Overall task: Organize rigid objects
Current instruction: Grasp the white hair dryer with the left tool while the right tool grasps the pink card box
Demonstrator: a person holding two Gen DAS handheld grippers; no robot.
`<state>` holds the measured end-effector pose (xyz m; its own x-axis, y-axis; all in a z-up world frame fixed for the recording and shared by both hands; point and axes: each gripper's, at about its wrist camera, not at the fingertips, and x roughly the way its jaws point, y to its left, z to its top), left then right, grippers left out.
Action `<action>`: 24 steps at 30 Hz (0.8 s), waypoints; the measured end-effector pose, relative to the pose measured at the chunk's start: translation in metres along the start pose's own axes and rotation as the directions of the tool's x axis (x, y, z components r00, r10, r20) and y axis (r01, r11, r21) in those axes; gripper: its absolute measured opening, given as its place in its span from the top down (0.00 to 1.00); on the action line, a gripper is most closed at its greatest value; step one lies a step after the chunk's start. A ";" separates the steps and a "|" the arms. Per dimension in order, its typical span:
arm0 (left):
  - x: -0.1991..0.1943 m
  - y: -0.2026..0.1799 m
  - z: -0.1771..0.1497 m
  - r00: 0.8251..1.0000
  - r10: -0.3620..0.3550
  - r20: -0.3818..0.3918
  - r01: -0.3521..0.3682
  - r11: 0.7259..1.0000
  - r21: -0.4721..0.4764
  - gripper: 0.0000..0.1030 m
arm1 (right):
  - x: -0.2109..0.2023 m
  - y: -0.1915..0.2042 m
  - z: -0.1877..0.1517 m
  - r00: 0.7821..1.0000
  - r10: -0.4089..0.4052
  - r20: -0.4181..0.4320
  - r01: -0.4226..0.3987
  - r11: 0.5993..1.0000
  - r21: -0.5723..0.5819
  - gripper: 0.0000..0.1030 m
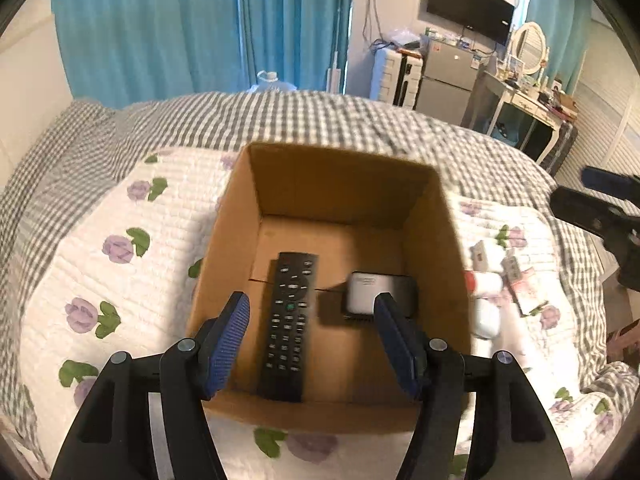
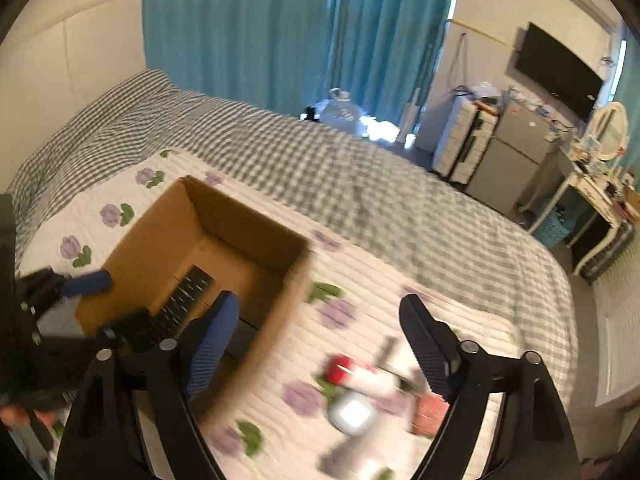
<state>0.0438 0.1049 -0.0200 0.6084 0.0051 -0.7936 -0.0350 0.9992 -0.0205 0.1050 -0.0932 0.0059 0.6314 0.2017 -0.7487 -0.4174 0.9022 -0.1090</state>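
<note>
So my left gripper (image 1: 312, 308) is hanging right over the near edge of the cardboard box (image 1: 452, 264), fingers spread wide with nothing between them. Straight down inside the box there's a black remote (image 1: 289, 324) lying lengthwise on the floor of it, and just to its right a small white-topped gadget (image 1: 366, 294) sitting on something dark, can't tell what it is exactly. My right gripper (image 2: 320, 320) is off to the right of the box, also spread wide and empty, hovering above the flowery white quilt (image 1: 100, 216). Under it, on the quilt, is the pile still outside the box: a white bottle with a red cap (image 2: 360, 372), a round whitish thing (image 2: 353, 414), a pinkish packet (image 2: 430, 410), all pretty smeared in the right wrist view so I won't swear to details. The box sits on that quilt, quilt sits on a grey checked bedspread (image 1: 320, 120). Further back there are teal curtains (image 1: 200, 20), a big water jug (image 1: 272, 82) by them, then over on the far right a small grey fridge (image 1: 450, 76), a wall TV (image 1: 470, 6) and a white dressing table (image 1: 520, 100) with an oval mirror.
</note>
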 end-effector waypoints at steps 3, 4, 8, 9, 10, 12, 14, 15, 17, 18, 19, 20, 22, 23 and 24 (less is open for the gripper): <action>-0.013 -0.022 0.002 1.000 -0.013 0.018 0.013 1.000 0.015 0.34 | -0.030 -0.030 -0.017 0.999 -0.054 0.005 0.054 0.998 0.020 0.13; -0.018 -0.034 0.002 0.999 -0.023 0.022 0.022 0.999 0.025 0.34 | -0.041 -0.042 -0.027 0.997 -0.074 0.004 0.074 0.997 0.034 0.12; -0.023 -0.072 0.000 0.999 -0.043 0.029 0.041 0.997 0.065 0.33 | -0.064 -0.076 -0.057 0.992 -0.127 -0.003 0.127 0.989 0.073 0.12; -0.023 -0.084 -0.002 0.998 -0.050 0.027 0.048 0.996 0.075 0.33 | -0.067 -0.085 -0.067 0.990 -0.141 -0.008 0.141 0.987 0.082 0.12; -0.021 -0.090 -0.004 0.998 -0.053 0.024 0.051 0.996 0.079 0.33 | -0.070 -0.092 -0.076 0.988 -0.152 -0.013 0.153 0.984 0.090 0.12; -0.013 -0.113 -0.009 0.998 -0.067 0.001 0.066 0.994 0.091 0.33 | -0.072 -0.107 -0.091 0.986 -0.166 -0.026 0.168 0.980 0.106 0.12; -0.003 -0.128 -0.014 0.997 -0.074 -0.025 0.076 0.992 0.100 0.33 | -0.070 -0.122 -0.108 0.985 -0.167 -0.045 0.171 0.978 0.119 0.12; 0.001 -0.136 -0.017 0.996 -0.077 -0.036 0.081 0.991 0.107 0.33 | -0.069 -0.128 -0.116 0.984 -0.167 -0.056 0.172 0.977 0.124 0.12; 0.012 -0.156 -0.024 0.995 -0.083 -0.056 0.090 0.989 0.122 0.33 | -0.062 -0.137 -0.130 0.983 -0.167 -0.079 0.177 0.976 0.129 0.12; 0.019 -0.165 -0.028 0.994 -0.088 -0.067 0.096 0.987 0.130 0.33 | -0.058 -0.141 -0.137 0.982 -0.165 -0.089 0.176 0.976 0.128 0.12; 0.023 -0.172 -0.030 0.993 -0.091 -0.075 0.100 0.986 0.134 0.33 | -0.053 -0.146 -0.144 0.983 -0.158 -0.097 0.170 0.977 0.129 0.12; 0.030 -0.180 -0.034 0.991 -0.097 -0.091 0.109 0.985 0.137 0.33 | -0.048 -0.150 -0.149 0.983 -0.153 -0.105 0.166 0.977 0.132 0.12; 0.045 -0.195 -0.042 0.985 -0.114 -0.126 0.132 0.981 0.145 0.33 | -0.037 -0.156 -0.159 0.983 -0.140 -0.121 0.157 0.978 0.140 0.12; 0.051 -0.201 -0.045 0.983 -0.122 -0.140 0.143 0.978 0.152 0.33 | -0.033 -0.158 -0.163 0.982 -0.138 -0.125 0.156 0.977 0.143 0.12; 0.057 -0.207 -0.049 0.980 -0.126 -0.154 0.150 0.976 0.158 0.33 | -0.027 -0.162 -0.167 0.982 -0.140 -0.130 0.159 0.976 0.146 0.12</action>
<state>0.0464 -0.1031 -0.0911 0.4786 -0.1270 -0.8688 0.1823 0.9823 -0.0432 0.0464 -0.3086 -0.0654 0.5933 0.0222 -0.8047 -0.2118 0.9687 -0.1294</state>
